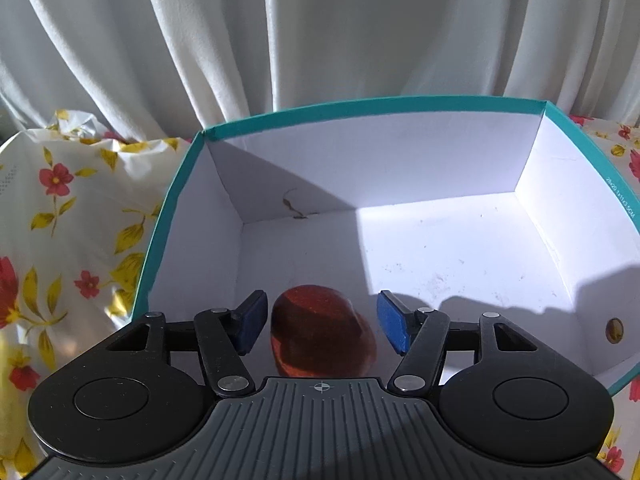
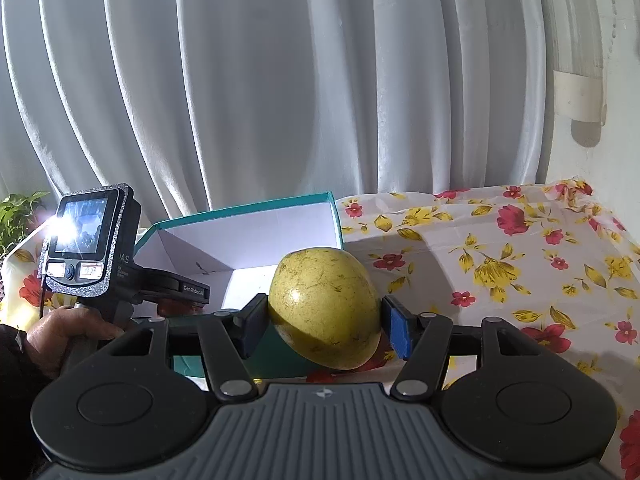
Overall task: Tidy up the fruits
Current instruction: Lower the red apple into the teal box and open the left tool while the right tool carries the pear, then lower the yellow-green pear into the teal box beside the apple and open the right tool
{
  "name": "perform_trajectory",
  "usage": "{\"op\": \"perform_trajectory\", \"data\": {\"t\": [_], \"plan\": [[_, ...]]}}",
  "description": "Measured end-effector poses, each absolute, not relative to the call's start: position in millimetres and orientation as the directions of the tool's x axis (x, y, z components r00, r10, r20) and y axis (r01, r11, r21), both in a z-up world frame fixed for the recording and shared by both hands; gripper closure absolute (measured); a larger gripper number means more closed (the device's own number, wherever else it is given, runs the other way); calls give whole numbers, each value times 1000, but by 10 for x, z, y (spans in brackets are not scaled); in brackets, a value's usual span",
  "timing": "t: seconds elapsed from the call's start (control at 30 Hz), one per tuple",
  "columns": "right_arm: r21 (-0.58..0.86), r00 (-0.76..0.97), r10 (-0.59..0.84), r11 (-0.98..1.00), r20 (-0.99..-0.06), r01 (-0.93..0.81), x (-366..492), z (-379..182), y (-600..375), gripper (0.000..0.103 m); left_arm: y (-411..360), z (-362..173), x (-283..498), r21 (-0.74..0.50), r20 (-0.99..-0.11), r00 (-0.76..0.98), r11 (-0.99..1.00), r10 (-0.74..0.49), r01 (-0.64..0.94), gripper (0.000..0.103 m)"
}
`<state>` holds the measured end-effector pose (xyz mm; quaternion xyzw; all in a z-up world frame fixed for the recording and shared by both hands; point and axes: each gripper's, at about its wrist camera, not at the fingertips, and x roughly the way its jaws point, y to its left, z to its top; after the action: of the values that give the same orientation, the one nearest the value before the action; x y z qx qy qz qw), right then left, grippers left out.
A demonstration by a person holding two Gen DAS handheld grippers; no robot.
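Observation:
A white box with a teal rim (image 1: 360, 106) lies open in the left wrist view. A red-brown fruit (image 1: 322, 334) rests on its floor at the near left. My left gripper (image 1: 320, 322) is open inside the box, its blue pads on either side of the fruit with gaps showing. In the right wrist view my right gripper (image 2: 326, 322) is shut on a yellow-green fruit (image 2: 324, 308) and holds it above the tablecloth, just right of the box (image 2: 248, 236). The left gripper's body and screen (image 2: 86, 240) show at the left, held by a hand.
A floral tablecloth (image 2: 500, 264) covers the table around the box. White curtains (image 2: 280, 80) hang behind. A green plant (image 2: 18, 208) stands at the far left. The box's right wall has a round hole (image 1: 615, 330).

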<state>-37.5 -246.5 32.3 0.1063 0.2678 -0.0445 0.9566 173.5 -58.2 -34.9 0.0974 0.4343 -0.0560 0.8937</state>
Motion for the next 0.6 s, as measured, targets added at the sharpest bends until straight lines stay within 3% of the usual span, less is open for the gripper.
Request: {"op": "perform_trajectory", "data": {"t": [0.17, 0.23, 0.27, 0.6], "plan": [[170, 853, -29, 976, -521, 137, -301, 317, -2467, 42, -525, -213, 1640, 90, -782, 622, 980, -42, 179, 19], [171, 854, -26, 976, -520, 134, -272, 317, -2463, 42, -477, -75, 1532, 57, -757, 650, 983, -71, 174, 6], [170, 853, -27, 976, -521, 134, -253, 315, -2460, 42, -461, -10, 1490, 49, -746, 662, 984, -77, 171, 4], [149, 869, -18, 983, -494, 106, -91, 391, -2351, 42, -65, 493, 918, -78, -680, 719, 989, -145, 126, 0]]}}
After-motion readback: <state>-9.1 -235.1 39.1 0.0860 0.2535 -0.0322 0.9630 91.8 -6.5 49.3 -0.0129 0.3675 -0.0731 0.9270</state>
